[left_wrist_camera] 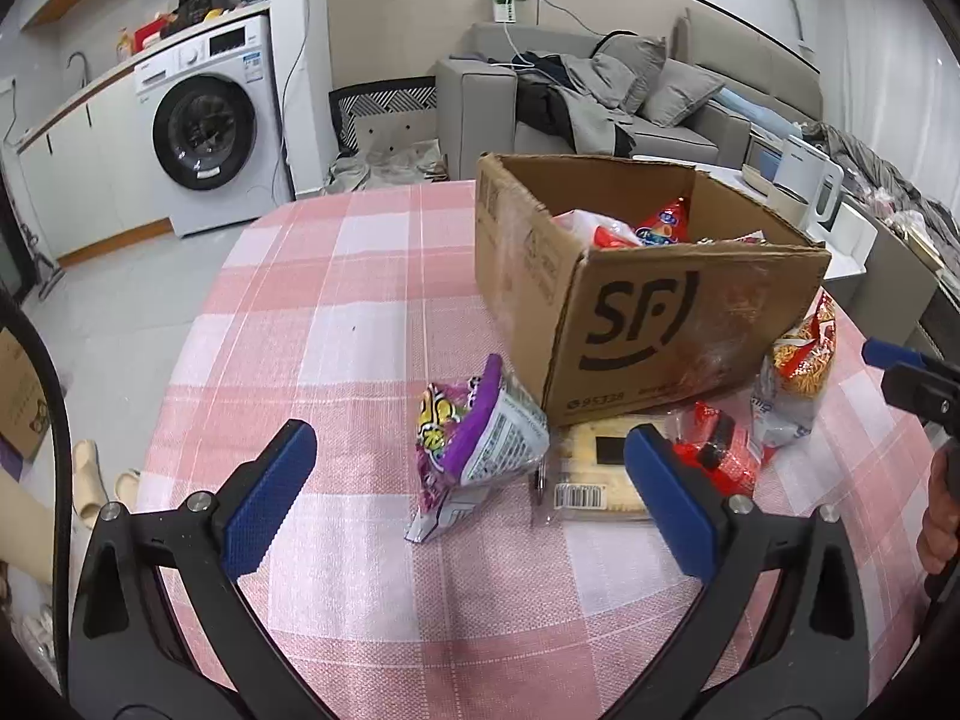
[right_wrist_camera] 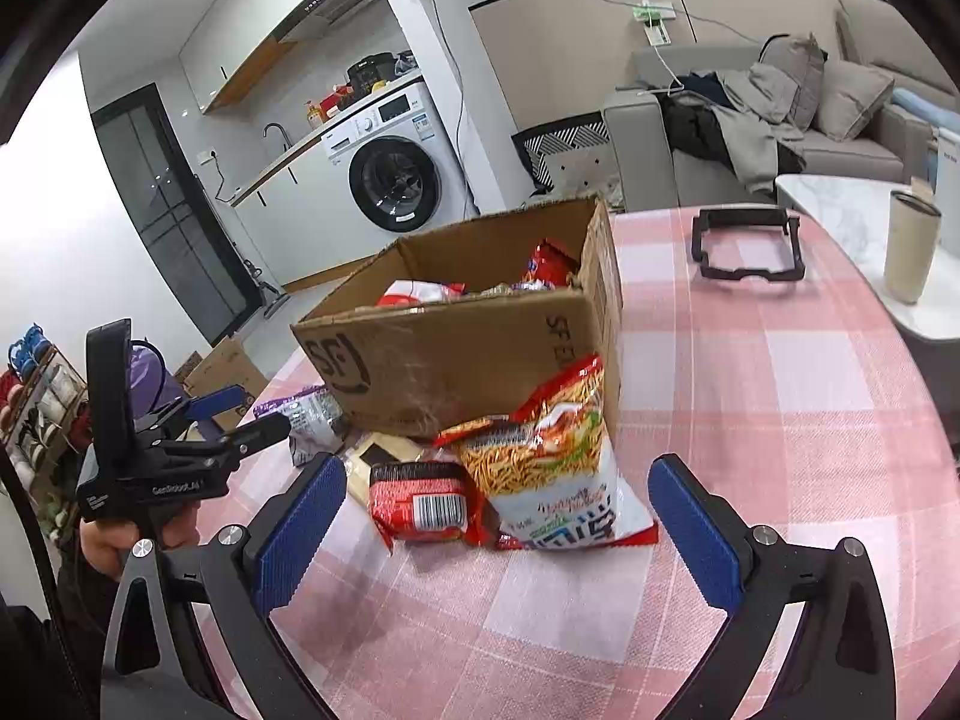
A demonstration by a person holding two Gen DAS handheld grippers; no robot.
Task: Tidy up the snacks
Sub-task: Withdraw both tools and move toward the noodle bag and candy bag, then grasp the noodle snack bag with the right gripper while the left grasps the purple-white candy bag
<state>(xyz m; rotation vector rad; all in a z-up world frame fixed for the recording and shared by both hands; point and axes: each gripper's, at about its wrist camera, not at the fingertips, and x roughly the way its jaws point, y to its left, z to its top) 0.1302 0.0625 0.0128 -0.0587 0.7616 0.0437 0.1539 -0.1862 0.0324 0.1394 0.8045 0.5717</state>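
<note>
Both grippers wide open, nothing held. Left gripper [left_wrist_camera: 468, 492] faces purple pkt [left_wrist_camera: 474, 444], right gripper [right_wrist_camera: 498, 516] faces noodle bag [right_wrist_camera: 552, 456], both lying just in front of SF box [right_wrist_camera: 456, 354]. Bags look light, crinkly, slippery, prob crushable; pinch mid-body or top seam, gently.

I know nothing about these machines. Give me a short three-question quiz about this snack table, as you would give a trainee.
1. True or false: the left gripper is holding the purple packet.
2. Multiple choice: the noodle bag is A) inside the cardboard box, B) leaning against it, C) lying flat far from it.
3. Fill in: the small red packet lies on the pink checked ______.

Key:
1. False; both the left and right gripper are open and empty.
2. B.
3. Tablecloth.
</note>
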